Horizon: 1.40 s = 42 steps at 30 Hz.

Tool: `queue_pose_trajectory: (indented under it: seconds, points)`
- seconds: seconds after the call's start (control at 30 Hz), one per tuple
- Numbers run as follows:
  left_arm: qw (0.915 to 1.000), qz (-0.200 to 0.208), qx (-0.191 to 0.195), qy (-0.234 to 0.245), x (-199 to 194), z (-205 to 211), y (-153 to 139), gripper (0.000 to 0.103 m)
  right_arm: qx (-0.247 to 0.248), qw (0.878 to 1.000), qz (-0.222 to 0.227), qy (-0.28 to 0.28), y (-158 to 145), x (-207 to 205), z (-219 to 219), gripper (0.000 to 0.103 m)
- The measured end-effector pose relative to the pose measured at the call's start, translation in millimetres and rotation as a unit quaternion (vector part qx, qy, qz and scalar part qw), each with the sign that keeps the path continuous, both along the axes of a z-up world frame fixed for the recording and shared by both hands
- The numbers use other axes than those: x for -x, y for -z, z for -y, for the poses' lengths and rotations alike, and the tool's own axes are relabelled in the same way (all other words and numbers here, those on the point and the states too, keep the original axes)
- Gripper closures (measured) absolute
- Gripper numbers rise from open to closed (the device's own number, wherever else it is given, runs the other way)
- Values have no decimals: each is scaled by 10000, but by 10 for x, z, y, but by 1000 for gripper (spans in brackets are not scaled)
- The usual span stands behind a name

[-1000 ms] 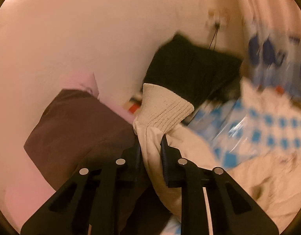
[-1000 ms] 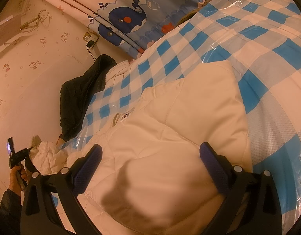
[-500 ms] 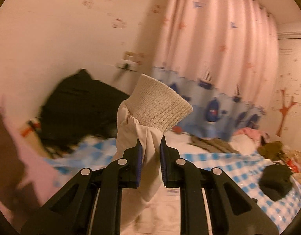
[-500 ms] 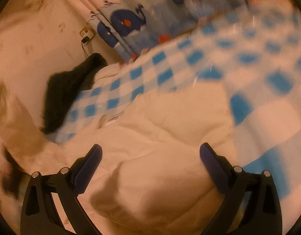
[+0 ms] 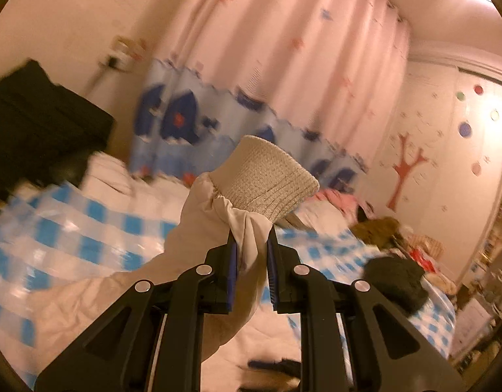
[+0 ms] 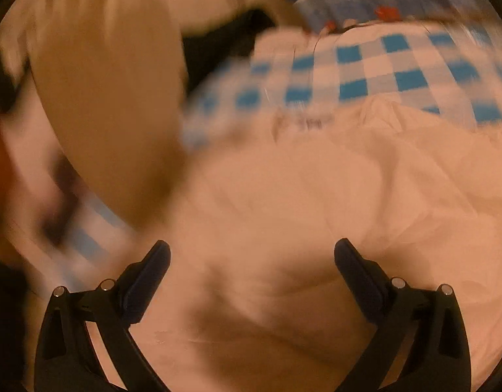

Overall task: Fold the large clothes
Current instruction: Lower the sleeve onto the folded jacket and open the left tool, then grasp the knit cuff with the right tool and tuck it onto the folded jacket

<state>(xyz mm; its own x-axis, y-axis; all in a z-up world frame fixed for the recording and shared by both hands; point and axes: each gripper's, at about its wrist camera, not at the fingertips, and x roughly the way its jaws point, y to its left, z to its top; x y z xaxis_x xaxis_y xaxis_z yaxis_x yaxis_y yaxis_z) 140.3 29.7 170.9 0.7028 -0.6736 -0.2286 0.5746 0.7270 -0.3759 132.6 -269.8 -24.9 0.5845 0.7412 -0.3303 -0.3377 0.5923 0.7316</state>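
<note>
- Currently: my left gripper [image 5: 251,245] pinched the sleeve [image 5: 215,228] below its ribbed cuff [image 5: 267,179], lifted off the bed [image 5: 87,228].
- Right gripper [image 6: 251,261]: jaws wide, empty, above the cream jacket [image 6: 316,196].
- Folding: barely begun; body unfolded.

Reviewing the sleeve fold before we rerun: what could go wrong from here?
1. The left gripper pinches only bunched cream sleeve fabric just below the ribbed knit cuff; it may slip out mid-swing.
2. The right gripper hangs open above the cream padded jacket body, pinning nothing, so the body may drag across the blue-and-white checked cover.
</note>
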Motion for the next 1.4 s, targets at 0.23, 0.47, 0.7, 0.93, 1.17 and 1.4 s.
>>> queue_pose_trajectory:
  seconds: [0.23,0.47,0.7,0.93,1.17,1.4]
  points:
    - [9942,-578,-467,782,-24,778,831,89,-3050,9505,-506,-299,312,-95,602,6]
    - [9791,-1105,-1249,1163,-64,1238,1581,86,-4127,9079,-727,-139,535,-184,875,6]
    - [9594,-810,-2261,1481,233,1343,1655,32,-3329,9380,-970,56,503,-237,851,7]
    - [9742,-247,-2200,442,248,373,1010,12,-1770,9783,-1024,321,367,-225,658,69]
    - [9777,-1551,-929,-1065,-463,-904,1192,12,-661,9943,315,772,-509,140,620,79]
    - [9663,-1790,-1383,-1228,-612,-923,1569,11,347,9937,-187,1054,-249,66,853,79]
